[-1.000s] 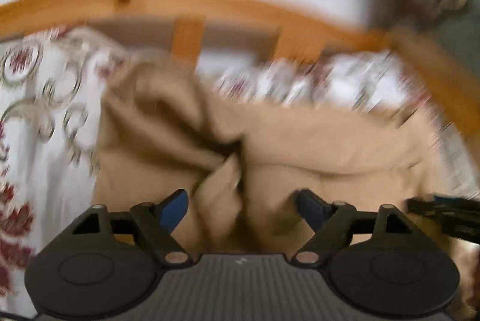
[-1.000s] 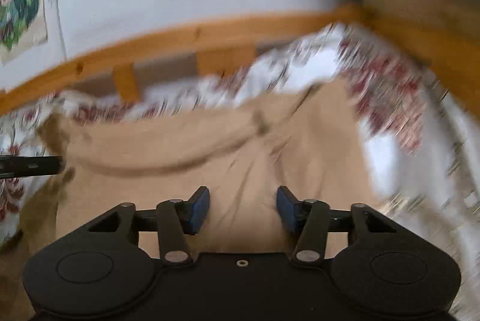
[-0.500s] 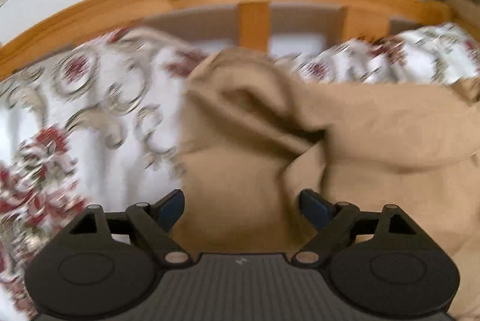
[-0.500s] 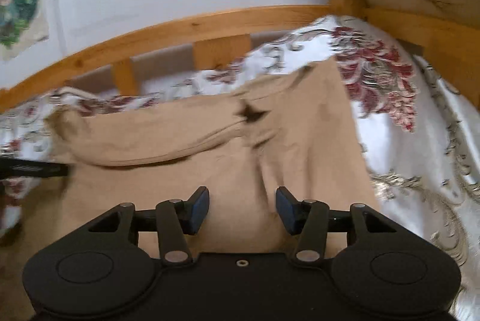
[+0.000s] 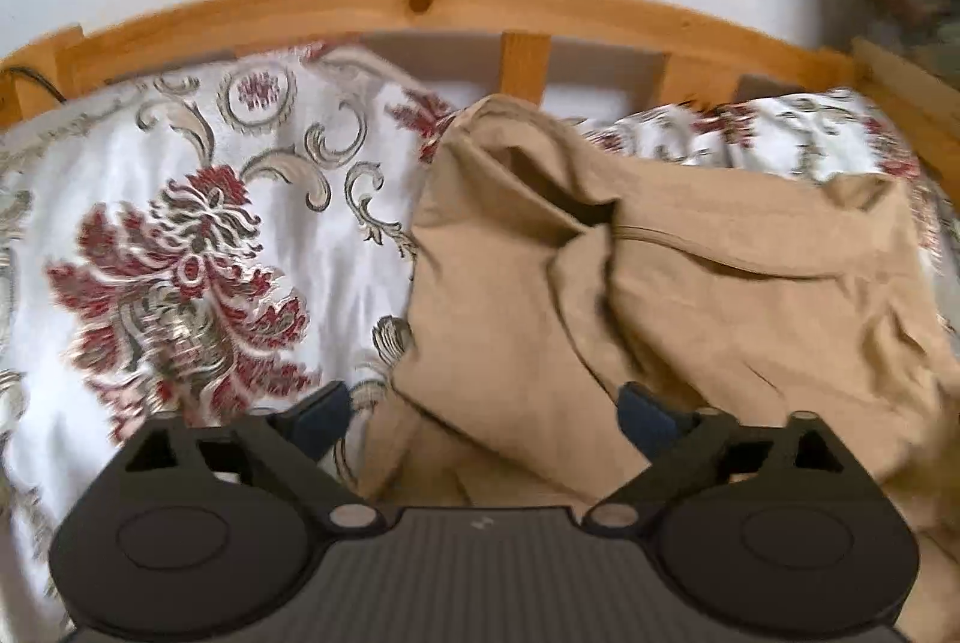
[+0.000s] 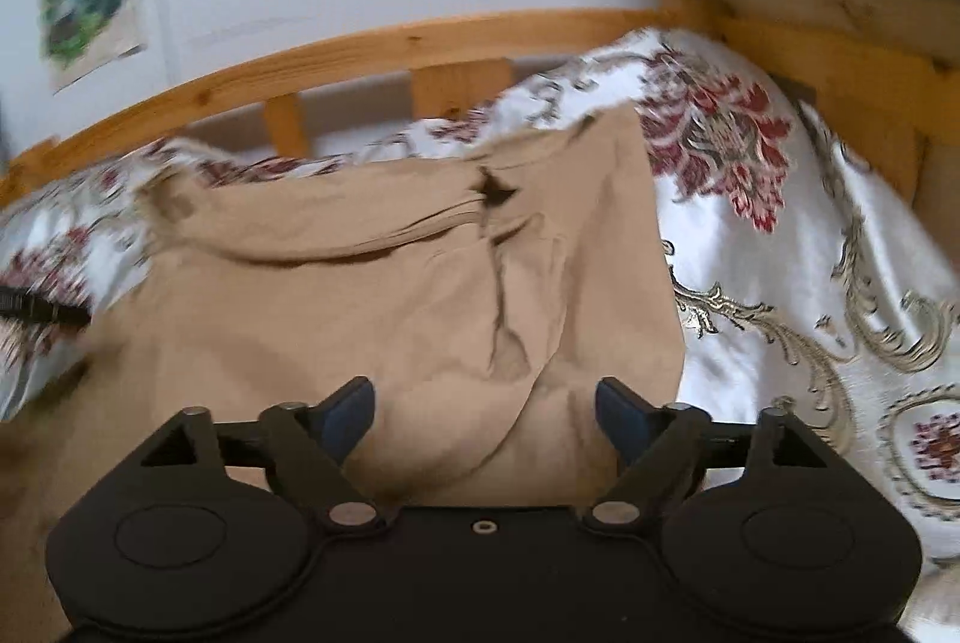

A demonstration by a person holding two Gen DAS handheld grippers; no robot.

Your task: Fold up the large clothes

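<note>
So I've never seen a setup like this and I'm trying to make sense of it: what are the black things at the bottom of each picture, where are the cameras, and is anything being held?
There is no robot here. A person holds a hand tool in each hand, and each tool ends in a two-fingered claw with a wide-angle camera looking forward along it. One picture comes from the left claw, the other from the right claw; the black shapes are the tools' own bodies. Both look at a tan garment, partly folded, lying on a flowered white bedspread inside a wooden bed frame. Colourful pictures hang on the wall behind. Both claws have just been opening and now stand wide; cloth lies beneath them, but the blue pads grip nothing.
</note>
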